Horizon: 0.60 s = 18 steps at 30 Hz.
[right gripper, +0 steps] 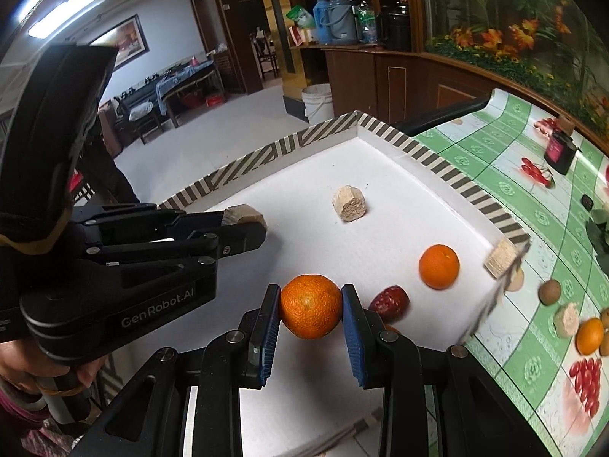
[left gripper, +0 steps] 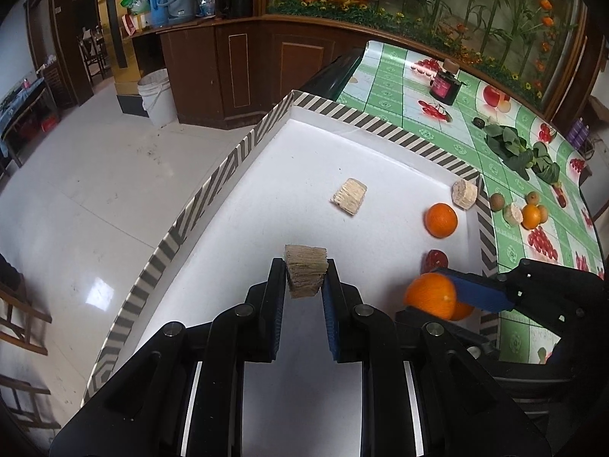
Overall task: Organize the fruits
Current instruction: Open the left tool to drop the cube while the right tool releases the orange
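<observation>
My left gripper [left gripper: 305,272] is shut on a tan fibrous block [left gripper: 305,275] and holds it above the white tray [left gripper: 266,205]; it also shows in the right wrist view [right gripper: 243,224]. My right gripper [right gripper: 310,306] is shut on an orange [right gripper: 311,306] above the tray's near side; that orange shows in the left wrist view [left gripper: 431,295]. In the tray lie a second orange [right gripper: 439,266], a red date [right gripper: 390,302], and a tan block [right gripper: 349,203]. Another tan block [right gripper: 499,258] rests at the tray's right rim.
The tray has a striped rim [left gripper: 380,122]. On the green tablecloth [left gripper: 403,87] to the right lie an orange [left gripper: 531,216], small brown fruits [left gripper: 496,201], a tan block [left gripper: 512,214], leafy greens [left gripper: 525,152] and a dark jar [left gripper: 444,85]. Floor lies beyond the tray's left edge.
</observation>
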Motion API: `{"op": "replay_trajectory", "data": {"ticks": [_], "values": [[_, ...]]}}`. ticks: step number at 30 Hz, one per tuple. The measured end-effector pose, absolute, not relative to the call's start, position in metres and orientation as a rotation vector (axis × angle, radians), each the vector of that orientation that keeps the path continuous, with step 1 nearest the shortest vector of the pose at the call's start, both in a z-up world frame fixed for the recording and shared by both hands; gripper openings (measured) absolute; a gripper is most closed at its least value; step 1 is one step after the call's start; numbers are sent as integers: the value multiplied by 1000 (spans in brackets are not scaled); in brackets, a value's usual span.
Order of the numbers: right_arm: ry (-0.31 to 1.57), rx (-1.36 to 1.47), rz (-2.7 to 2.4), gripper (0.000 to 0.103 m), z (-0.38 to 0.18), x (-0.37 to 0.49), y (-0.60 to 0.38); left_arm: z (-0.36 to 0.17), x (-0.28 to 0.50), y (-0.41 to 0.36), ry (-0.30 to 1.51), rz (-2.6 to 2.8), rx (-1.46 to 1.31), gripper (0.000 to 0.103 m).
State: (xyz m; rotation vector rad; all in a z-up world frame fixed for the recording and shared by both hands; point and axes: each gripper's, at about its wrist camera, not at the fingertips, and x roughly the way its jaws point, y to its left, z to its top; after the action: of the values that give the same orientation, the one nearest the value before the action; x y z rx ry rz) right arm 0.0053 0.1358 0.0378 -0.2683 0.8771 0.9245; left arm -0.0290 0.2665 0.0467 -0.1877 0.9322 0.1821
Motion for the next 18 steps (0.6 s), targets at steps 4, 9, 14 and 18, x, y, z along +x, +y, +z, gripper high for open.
{"op": "replay_trajectory", "data": {"ticks": [4,9,14,18], "values": [[878,-292,917,31,33,11,142,44,-25,267,940,191,-184,18],[883,-298,919,31,27,17,149,39,-23,271,948,200,-201,18],[907,-300,908,32,14,21,150,35,-24,277,966,210,-226,48],[913,-242,922,37,18,24,142,38,-28,279,954,217,-239,58]]}}
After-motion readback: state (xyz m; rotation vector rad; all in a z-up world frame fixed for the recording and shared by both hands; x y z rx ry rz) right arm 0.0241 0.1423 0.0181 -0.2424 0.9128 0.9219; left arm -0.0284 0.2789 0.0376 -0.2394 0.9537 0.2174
